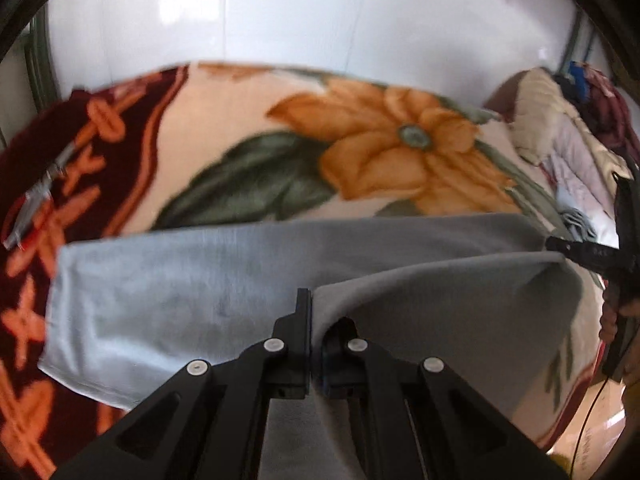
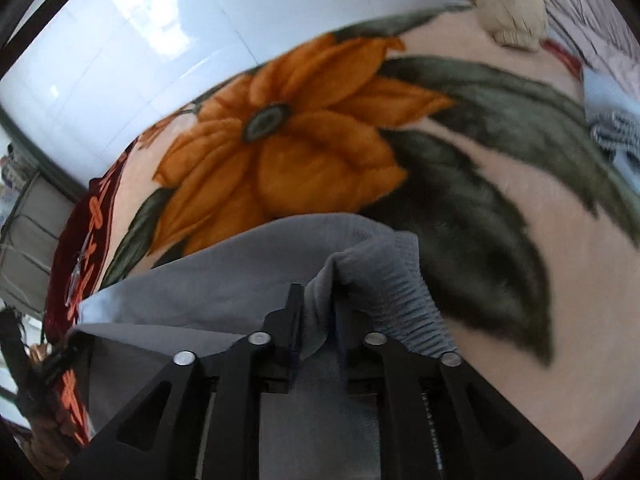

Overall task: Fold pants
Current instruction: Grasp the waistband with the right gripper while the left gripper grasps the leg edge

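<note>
The left gripper is clamped on a fold of the grey pants: its two black fingers stand pressed together with the cloth edge pinched between them, the fabric draping over the right-hand finger and falling back toward the camera. The gripper points steeply down at the bed. Ahead of and to the left of these fingers the lower layer of the pants lies flat; to the right, a lifted layer stretches as a taut ridge away to the right gripper, seen at the frame's edge with part of a hand behind it.

In the right wrist view the right gripper also tilts steeply down. Its fingers stand a little apart, with a bunched wad of the pants between them; whether the pads press on it cannot be told. The ribbed elastic waistband curls just right of the fingers. Beyond both grippers spreads a floral blanket with an orange flower and dark green leaves. Farther off are a beige pillow and a white wall.
</note>
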Available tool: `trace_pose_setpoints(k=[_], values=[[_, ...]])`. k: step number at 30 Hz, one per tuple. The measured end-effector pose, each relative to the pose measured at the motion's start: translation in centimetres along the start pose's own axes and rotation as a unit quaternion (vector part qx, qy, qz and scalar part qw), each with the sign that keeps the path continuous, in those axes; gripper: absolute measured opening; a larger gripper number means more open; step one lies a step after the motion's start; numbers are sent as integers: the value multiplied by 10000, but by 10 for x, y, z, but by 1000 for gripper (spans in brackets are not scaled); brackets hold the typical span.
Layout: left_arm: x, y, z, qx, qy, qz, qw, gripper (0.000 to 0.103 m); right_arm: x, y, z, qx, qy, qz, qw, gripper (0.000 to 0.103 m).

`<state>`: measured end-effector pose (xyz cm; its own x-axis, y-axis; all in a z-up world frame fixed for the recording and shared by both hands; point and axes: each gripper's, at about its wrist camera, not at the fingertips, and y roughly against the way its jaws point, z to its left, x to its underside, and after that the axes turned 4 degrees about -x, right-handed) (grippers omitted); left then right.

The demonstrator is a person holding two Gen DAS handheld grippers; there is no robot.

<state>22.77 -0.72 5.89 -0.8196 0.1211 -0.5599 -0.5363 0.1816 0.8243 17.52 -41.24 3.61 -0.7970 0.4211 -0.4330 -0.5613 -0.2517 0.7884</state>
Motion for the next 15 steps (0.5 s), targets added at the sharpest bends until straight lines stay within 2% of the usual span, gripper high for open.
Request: trace_pose_setpoints(k=[2,4,7,11,15], values=[[1,-11,5,-26,146,261,9995,3,0,6,-1,-46,-118,120,9998,25],[2,-15,8,-70,252,512,9983,4,-3,17,1,15,-96,183,9998,37],[-3,-14,8,-141,424,814,9957,4,-11,32,5,380,58,285,9989,53],[-15,-13,3,-260,604,1195,9907,5,-30,25,4,826,390,634,9938,55],[-27,-16,-7,-511,669,1488,9853,5,-45,-1,2,730,490,999,9911,54]])
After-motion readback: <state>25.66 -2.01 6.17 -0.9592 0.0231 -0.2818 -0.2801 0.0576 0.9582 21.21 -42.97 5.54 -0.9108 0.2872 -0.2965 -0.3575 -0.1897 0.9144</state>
